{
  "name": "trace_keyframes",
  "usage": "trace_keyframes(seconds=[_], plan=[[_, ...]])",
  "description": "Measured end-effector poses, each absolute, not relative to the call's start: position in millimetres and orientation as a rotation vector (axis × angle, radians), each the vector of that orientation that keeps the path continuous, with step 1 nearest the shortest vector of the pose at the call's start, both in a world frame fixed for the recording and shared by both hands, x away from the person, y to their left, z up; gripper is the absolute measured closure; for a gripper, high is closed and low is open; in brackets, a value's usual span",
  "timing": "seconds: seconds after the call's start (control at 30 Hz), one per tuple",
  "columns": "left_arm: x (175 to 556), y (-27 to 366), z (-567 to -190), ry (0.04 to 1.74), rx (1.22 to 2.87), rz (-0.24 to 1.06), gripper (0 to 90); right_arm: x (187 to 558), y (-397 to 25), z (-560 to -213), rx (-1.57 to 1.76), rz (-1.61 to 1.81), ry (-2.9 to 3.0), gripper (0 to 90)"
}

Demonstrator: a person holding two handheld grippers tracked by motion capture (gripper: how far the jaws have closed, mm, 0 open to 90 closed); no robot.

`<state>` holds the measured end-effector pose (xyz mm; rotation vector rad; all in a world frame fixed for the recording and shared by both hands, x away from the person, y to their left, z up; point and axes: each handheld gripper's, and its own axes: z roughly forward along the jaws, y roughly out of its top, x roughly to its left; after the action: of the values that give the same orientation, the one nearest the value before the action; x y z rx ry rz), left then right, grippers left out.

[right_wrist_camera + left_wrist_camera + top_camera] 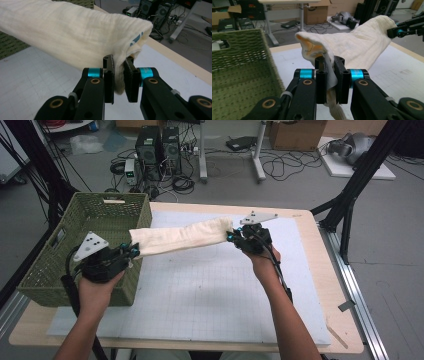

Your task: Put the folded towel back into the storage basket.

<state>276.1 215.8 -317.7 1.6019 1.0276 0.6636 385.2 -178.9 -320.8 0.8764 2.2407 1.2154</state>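
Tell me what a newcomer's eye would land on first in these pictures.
First, the cream cloth, rolled into a long bundle and held in the air above the white mat. The left tool grips one end, the right tool the other. Next, the green woven basket at the table's left edge, beside the left hand.

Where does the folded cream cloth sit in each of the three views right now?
High view: folded cream cloth spans centre, held off the mat between both claws.
Left gripper view: rises from centre to upper right.
Right gripper view: fills the upper left.
Shared landmark: green woven basket.
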Motion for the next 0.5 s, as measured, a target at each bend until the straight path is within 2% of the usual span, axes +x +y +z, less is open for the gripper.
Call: trace_keyframes(seconds=[0.5], plan=[[251.6, 270.9, -316.3, 1.131, 1.533, 0.748, 81.7, 411.2, -102.4, -307.6, 0.741, 1.24, 2.314, 80.9]])
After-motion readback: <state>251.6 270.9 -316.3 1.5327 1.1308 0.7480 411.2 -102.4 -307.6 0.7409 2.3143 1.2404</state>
